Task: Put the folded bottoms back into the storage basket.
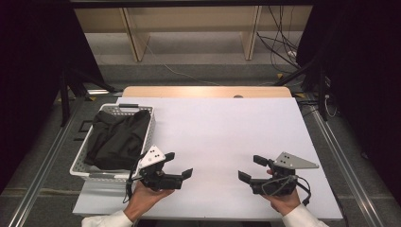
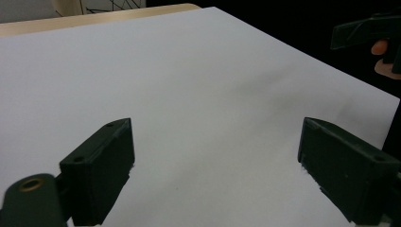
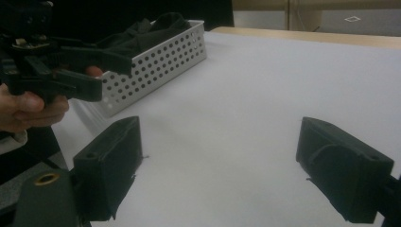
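White perforated basket point(image 1: 80, 163) at the table's left edge, on the white sheet point(image 1: 217, 132). Dark cloth point(image 1: 118, 137), bunched and folded, fills it and rises above the rim; in the right gripper view the same cloth point(image 3: 156, 26) shows over the basket's holed wall point(image 3: 161, 66). It lies in the basket, held by nothing.

Left gripper point(image 1: 178, 166) just right of the basket's near corner, jaws wide, nothing between them; its own view looks across bare sheet. It points away from the basket toward the table's middle, so reaching the cloth would likely call for a turn left.

Centre of sheet bare, probably the working area for the cloth.

Right gripper point(image 1: 250, 168) well apart on the right, jaws likewise wide and empty, facing inward toward the left one. Both are held low near the front edge, which looks like a ready stance.
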The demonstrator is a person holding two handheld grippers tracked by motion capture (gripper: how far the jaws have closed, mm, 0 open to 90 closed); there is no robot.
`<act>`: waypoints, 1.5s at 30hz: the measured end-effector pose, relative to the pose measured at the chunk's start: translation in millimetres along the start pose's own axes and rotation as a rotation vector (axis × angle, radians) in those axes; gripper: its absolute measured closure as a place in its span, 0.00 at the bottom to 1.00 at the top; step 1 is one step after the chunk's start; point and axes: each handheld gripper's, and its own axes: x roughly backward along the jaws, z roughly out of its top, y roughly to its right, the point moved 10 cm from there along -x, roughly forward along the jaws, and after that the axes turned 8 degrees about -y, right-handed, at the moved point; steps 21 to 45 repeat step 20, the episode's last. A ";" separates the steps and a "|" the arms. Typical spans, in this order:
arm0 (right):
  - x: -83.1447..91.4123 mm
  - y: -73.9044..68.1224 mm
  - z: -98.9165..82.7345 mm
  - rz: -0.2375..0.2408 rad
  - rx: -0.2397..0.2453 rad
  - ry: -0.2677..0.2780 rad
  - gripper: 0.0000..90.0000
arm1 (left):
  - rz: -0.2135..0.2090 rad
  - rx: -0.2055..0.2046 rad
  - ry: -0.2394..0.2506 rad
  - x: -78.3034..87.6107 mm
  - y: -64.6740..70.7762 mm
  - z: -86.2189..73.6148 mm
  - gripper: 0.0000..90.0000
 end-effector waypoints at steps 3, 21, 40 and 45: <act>0.0 -1.3 0.7 0.002 0.004 0.007 0.18 | 0.004 0.018 0.028 2.7 -4.0 3.5 0.12; 2.9 1.3 4.9 -0.021 0.003 0.039 0.18 | 0.015 0.024 0.046 5.4 -9.5 6.1 0.11; 2.9 1.3 4.9 -0.021 0.003 0.039 0.18 | 0.015 0.024 0.046 5.4 -9.5 6.1 0.11; 2.9 1.3 4.9 -0.021 0.003 0.039 0.18 | 0.015 0.024 0.046 5.4 -9.5 6.1 0.11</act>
